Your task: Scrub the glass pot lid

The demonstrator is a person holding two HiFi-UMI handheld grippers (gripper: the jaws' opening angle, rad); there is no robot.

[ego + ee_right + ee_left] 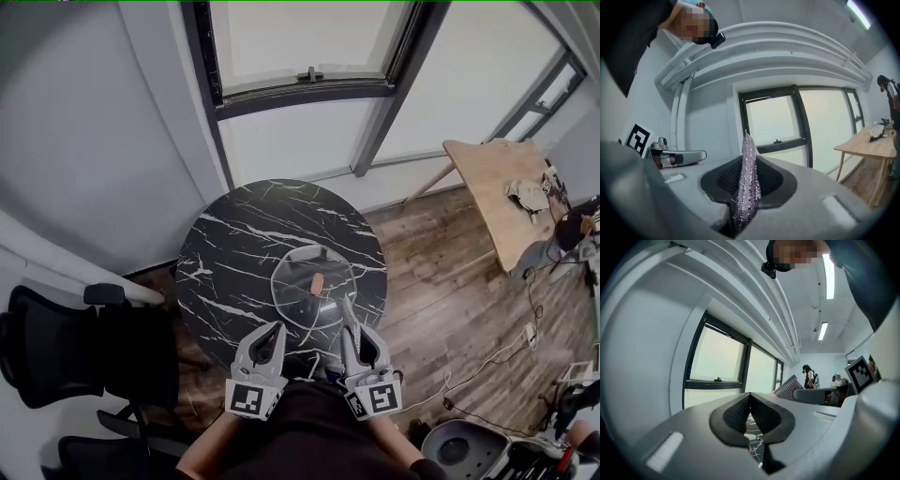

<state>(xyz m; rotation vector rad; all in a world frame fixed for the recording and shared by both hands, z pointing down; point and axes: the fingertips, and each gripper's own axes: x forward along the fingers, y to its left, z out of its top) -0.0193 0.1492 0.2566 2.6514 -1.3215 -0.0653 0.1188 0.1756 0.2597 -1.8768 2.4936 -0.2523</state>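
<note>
the person is wearing a black top (309, 441). just above that top, the left gripper (275, 329) and right gripper (349, 314) are showing pale grey shells, black ribbed pads (735, 416), and cubes (251, 397) carrying black-and-white square markers.

Soft daylight floods through the window (300, 42), its panes washed out white, and the shadows below it are faint. Both gripper views bulge fisheye with black corners; my right gripper (747, 159), nearest the lens, looks soft.
</note>
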